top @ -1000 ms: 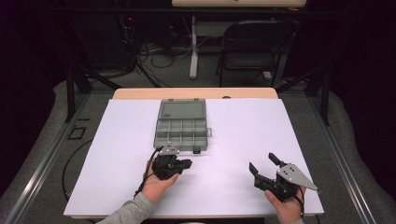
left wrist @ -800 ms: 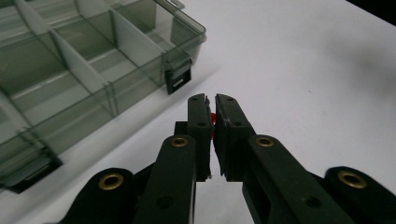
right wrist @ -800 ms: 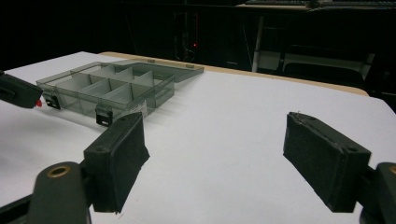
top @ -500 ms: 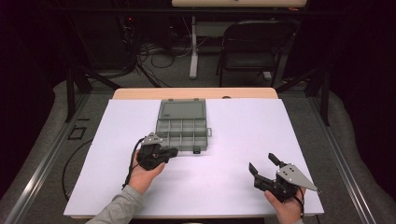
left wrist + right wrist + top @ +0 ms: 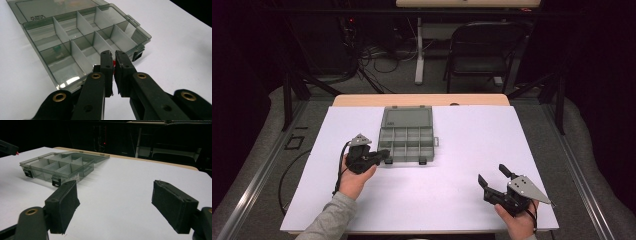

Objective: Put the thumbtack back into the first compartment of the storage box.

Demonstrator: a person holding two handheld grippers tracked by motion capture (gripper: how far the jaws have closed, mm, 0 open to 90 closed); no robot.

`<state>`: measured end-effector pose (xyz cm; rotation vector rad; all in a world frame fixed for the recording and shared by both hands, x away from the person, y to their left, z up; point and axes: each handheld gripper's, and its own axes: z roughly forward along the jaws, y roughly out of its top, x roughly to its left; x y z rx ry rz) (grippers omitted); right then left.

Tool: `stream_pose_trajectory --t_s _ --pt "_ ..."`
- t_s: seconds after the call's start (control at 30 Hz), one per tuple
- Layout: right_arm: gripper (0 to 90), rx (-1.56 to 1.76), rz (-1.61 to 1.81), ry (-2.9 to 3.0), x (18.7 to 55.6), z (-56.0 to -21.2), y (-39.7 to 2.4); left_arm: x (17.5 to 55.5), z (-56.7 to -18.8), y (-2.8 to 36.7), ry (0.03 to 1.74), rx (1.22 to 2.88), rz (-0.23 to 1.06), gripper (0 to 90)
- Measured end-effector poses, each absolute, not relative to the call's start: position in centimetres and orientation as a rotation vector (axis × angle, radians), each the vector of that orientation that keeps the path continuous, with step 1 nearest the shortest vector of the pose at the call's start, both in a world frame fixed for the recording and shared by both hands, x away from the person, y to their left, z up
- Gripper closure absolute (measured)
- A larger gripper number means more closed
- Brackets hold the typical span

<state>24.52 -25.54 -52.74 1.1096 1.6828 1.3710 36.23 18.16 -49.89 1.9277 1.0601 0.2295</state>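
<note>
Currently, the stock on the table [image 5: 472,140], listed for you:

1. Box [image 5: 407,161]: clear grey organiser, lid [image 5: 407,116] folded flat on the far side. It lies at mid-table, a little left of centre. Its two rows of compartments stand open to you and both front latches hang free.

2. Left claw [image 5: 386,154]: pressed together, pinching a small red piece [image 5: 114,64] at its tips. A second ago it sat at the middle of the box's front wall. It has since slid leftward along that wall and now rests off the front-left corner, tips pointing across toward the box. Judgement: you carry the piece with you, so it is not yet filed. The shift looks like lining up on a compartment at the left end.

3. Green piece [image 5: 57,48]: small, already inside, seemingly in the corner compartment nearest your left claw. The other compartments look bare, though glare hides some floors.

4. Right claw [image 5: 492,174]: spread wide, nothing between its pads. It rests near the front-right edge of the table, well apart from the box, in the same spot as a second ago. Judgement: idle, on standby.

Next entry, as a judgement: lift the red piece over the wall, centre it above one cell, then part the pads. Risk: it is tiny and may bounce into a neighbouring cell or cling to a pad.
</note>
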Motion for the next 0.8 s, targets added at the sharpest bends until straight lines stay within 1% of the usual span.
stream_pose_trajectory --t_s 0.3,0.53,0.8 --pt "20.4 1.113 1.366 1.684 24.6 -52.8 -25.5 38.1 -48.2 18.3 1.079 1.954 0.292 85.2" --pt "20.4 1.118 1.368 1.684 24.7 -52.9 -25.5 40.5 -47.6 18.3 1.13 1.966 0.289 85.2" --pt "20.5 1.116 1.368 1.686 24.7 -52.9 -25.5 42.8 -47.4 17.8 1.169 1.979 0.316 85.2"
